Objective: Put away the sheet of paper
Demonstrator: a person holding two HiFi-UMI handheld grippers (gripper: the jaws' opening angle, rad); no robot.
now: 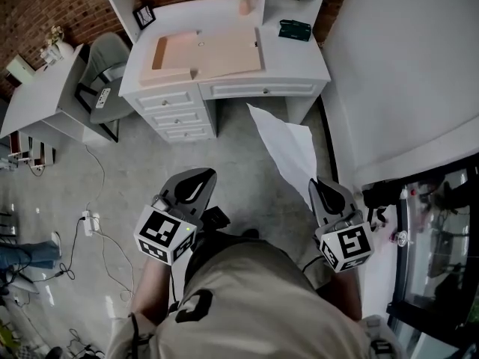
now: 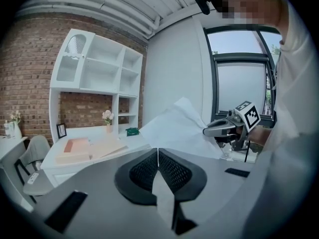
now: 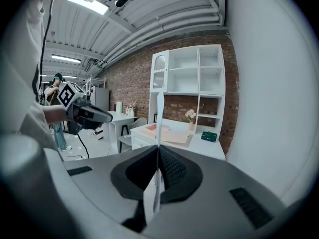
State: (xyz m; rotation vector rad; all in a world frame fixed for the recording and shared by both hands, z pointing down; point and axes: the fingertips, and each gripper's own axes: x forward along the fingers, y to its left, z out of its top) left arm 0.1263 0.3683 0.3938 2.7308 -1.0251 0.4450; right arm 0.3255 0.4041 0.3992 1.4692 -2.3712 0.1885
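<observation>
Sheet of paper (image 1: 290, 149) being held in the jaws of the right gripper (image 1: 323, 187)

The right jaws are clamping shut on the sheet's near edge, so the white paper is standing edge-on between them and spreading out ahead of their tips toward the white worktop (image 1: 299, 58). The left gripper (image 1: 196, 179) is hovering off to the side, its jaws pressing together tip to tip with nothing between them, well apart from the paper. Farther ahead of both pairs of jaws, a tan folder (image 1: 217, 51) is lying flat on the worktop
</observation>
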